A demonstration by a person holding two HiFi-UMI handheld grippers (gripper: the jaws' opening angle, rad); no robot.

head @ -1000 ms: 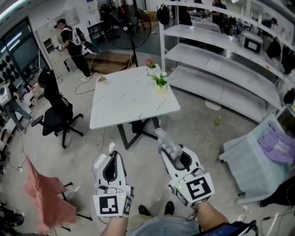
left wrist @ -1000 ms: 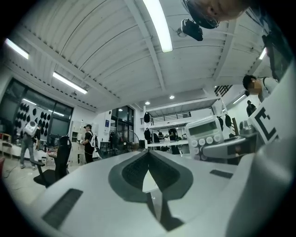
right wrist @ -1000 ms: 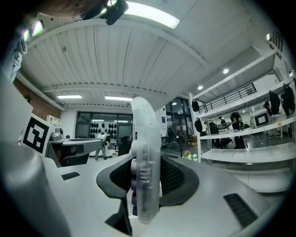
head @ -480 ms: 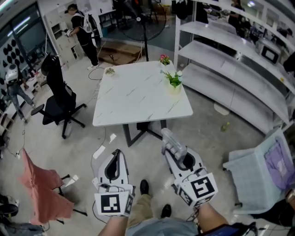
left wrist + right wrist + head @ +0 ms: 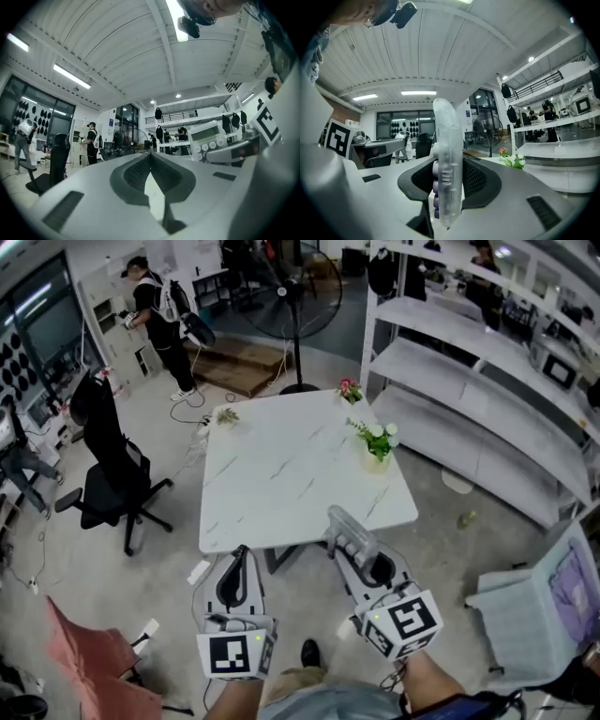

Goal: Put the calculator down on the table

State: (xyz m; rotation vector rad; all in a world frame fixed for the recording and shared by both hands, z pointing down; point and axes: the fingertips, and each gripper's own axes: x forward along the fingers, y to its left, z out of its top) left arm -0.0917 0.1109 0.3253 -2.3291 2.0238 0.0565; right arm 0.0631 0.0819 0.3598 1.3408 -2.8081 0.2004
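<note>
1. Only the head view takes in the room. White shelving [image 5: 469,362] runs along the right and a standing fan [image 5: 300,296] is at the far side. A black office chair [image 5: 105,465] sits left of the table, and a person [image 5: 157,320] stands at the far left.
2. The white marble table [image 5: 281,474] stands mid-floor. Its middle and near half are bare. Open floor lies in front of its near edge, where both grippers are held.
3. The left gripper [image 5: 240,554] is the one further left, just short of the table's near edge. Its own view shows the jaws closed tip to tip with nothing between them.
4. The right gripper [image 5: 361,559] clamps the calculator [image 5: 343,529], with its pads on the front and back faces. The calculator sticks out past the jaws in the air, and its far end shows against the table's near edge, towards the right corner.
5. The right gripper view shows the calculator edge-on: a thin, clear casing with purple keys on its left face. The left gripper view shows its front instead, with a display window above round keys.
6. A potted plant with white flowers [image 5: 378,442] stands by the table's right edge. Pink flowers [image 5: 350,388] are at the far right corner, and a small ornament [image 5: 226,415] at the far left corner.
</note>
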